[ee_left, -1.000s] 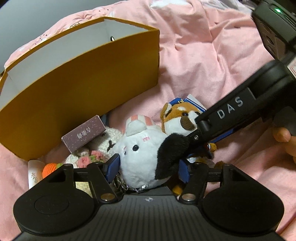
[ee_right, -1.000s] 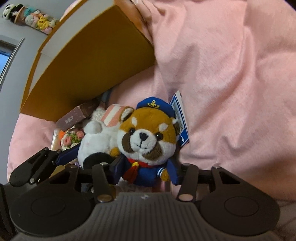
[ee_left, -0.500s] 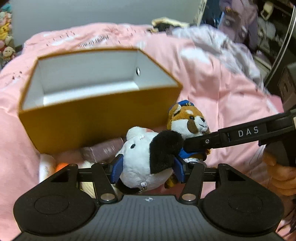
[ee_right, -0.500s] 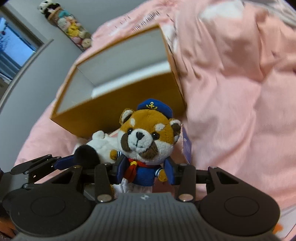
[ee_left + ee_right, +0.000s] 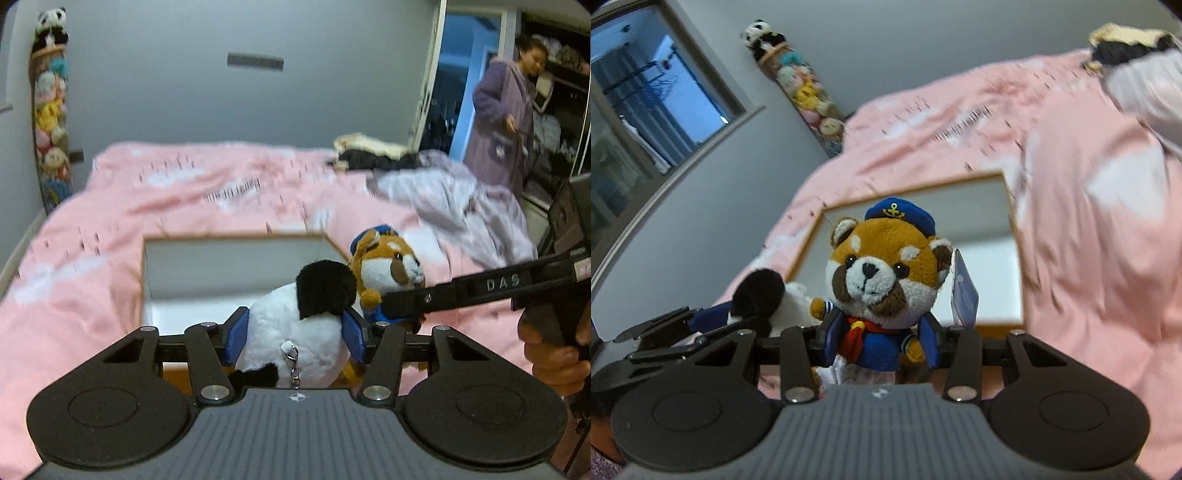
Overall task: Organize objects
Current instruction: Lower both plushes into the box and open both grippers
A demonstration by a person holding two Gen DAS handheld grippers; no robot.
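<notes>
Above box (image 5: 236,258): left hand-held gripper (image 5: 295,338) closing on white plush (image 5: 295,332); right hand-held gripper (image 5: 881,343) clamps red-panda plush (image 5: 882,273).

A home bedroom: a bed (image 5: 110,206) under a rumpled pink duvet, a heap of clothes (image 5: 373,151) at its far edge, a hanging column of plush toys (image 5: 50,110) on the grey wall beside a window (image 5: 646,110) (blue dusk outside), a person in a purple robe (image 5: 506,110) near open wardrobe shelves

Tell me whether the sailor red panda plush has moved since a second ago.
Yes. The red panda plush, clamped in the right gripper, has risen from the bedding beside the box to above its open top.
</notes>
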